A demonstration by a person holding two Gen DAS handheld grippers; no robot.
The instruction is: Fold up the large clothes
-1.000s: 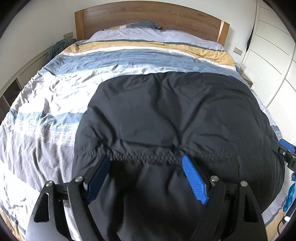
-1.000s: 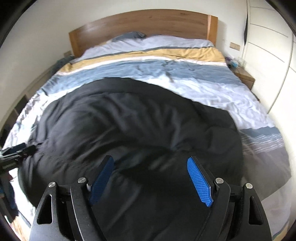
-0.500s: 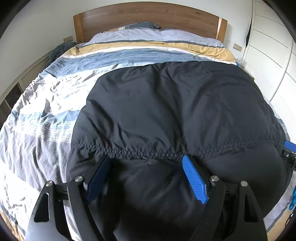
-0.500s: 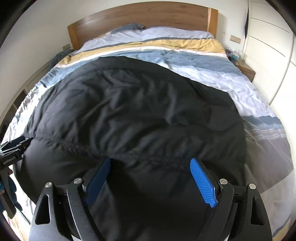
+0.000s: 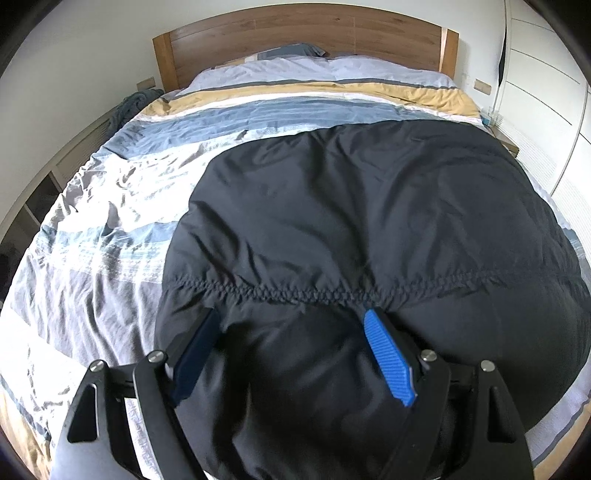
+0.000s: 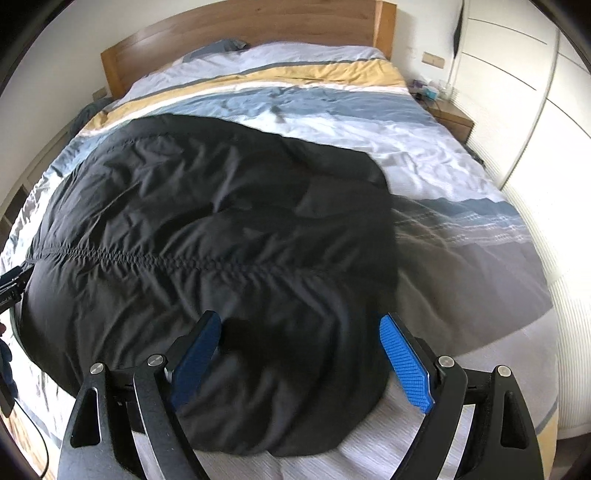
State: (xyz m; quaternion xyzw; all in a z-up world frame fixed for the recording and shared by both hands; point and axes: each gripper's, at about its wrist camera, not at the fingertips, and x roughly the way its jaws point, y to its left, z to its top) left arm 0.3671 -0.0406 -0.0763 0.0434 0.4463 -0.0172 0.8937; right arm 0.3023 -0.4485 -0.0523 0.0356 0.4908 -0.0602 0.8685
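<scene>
A large black padded garment [image 5: 351,221] with a gathered seam across it lies spread over the striped bed; it also shows in the right wrist view [image 6: 207,229]. My left gripper [image 5: 291,354] is open, its blue pads [image 5: 388,358] wide apart over the garment's near edge. My right gripper [image 6: 299,354] is open too, its pads [image 6: 406,365] apart above the garment's near right end. The garment's near hem is hidden under the left gripper. The left gripper's tip [image 6: 11,284] shows at the left edge of the right wrist view.
The bed [image 5: 110,229] has a striped blue, white, grey and yellow cover and a wooden headboard [image 5: 303,33]. White wardrobe doors [image 6: 517,92] stand on the right, a bedside table [image 6: 450,118] beside them. Low shelves [image 5: 33,199] run along the left.
Both grippers have drawn back and lifted slightly. The garment has spread out flatter toward the headboard and settled on the bed. The right gripper's view has shifted right.
</scene>
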